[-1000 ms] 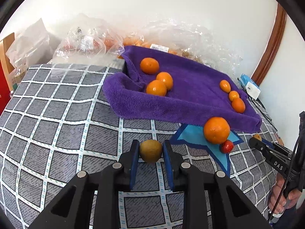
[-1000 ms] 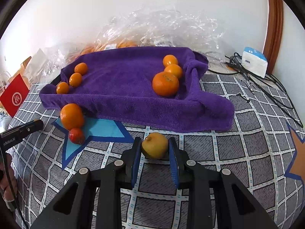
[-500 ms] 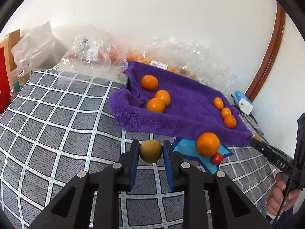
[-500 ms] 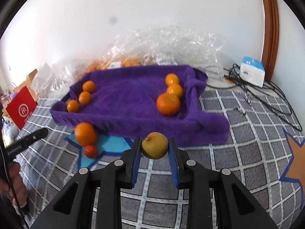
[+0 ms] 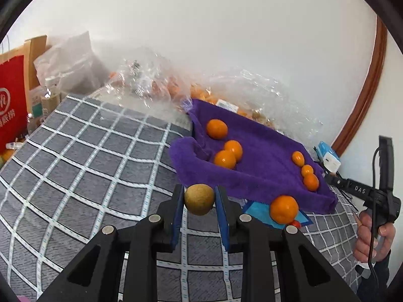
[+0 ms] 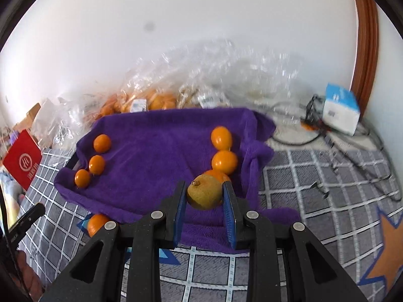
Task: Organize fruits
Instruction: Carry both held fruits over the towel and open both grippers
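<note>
My left gripper (image 5: 199, 200) is shut on a brownish-green round fruit (image 5: 199, 199), held above the checked cover short of the purple towel (image 5: 262, 156). My right gripper (image 6: 204, 195) is shut on a yellow-green fruit (image 6: 204, 194), lifted over the near edge of the purple towel (image 6: 156, 158). The towel carries three oranges (image 6: 224, 162) on one side and three small ones (image 6: 97, 164) on the other. One loose orange (image 5: 284, 209) and a small red fruit (image 5: 296, 223) lie on a blue star patch in front of the towel.
Clear plastic bags of fruit (image 6: 156, 100) are piled against the wall behind the towel. A red paper bag (image 5: 12, 100) stands at the left, a blue-white box (image 6: 341, 112) and cables at the right. The person's hand (image 5: 372, 236) holds the other gripper's handle.
Both grippers have risen with their fruit. The right one moved forward, so its fruit now hangs over the towel's near edge; the left view tilted and rolled a little.
</note>
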`<state>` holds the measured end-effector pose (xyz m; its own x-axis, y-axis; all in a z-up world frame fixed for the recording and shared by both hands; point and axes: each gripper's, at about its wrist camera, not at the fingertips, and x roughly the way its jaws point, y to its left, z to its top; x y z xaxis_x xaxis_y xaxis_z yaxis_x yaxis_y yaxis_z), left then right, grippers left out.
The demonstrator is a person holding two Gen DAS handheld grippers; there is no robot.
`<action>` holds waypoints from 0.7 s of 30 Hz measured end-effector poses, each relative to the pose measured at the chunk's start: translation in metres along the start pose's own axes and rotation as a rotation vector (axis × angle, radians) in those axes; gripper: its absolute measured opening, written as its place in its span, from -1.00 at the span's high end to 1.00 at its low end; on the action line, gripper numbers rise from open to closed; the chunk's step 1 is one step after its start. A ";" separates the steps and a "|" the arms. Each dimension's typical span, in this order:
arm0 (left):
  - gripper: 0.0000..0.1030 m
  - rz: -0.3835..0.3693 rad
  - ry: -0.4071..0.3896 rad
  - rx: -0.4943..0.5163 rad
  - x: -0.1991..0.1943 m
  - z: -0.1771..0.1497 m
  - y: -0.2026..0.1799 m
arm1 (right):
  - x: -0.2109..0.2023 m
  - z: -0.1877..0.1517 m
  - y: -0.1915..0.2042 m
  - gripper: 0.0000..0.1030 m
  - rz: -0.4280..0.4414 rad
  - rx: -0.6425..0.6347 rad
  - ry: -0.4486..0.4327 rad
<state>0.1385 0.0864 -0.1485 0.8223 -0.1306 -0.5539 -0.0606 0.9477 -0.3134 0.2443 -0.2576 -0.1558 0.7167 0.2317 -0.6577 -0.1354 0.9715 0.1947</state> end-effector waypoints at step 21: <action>0.54 0.069 0.082 0.051 0.062 0.066 -0.045 | 0.025 -0.011 -0.011 0.45 0.029 0.022 0.058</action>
<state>0.2297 0.0546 -0.1178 0.7680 -0.0861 -0.6346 -0.0849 0.9685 -0.2341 0.2559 -0.2621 -0.1821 0.6721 0.2634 -0.6921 -0.1401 0.9630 0.2304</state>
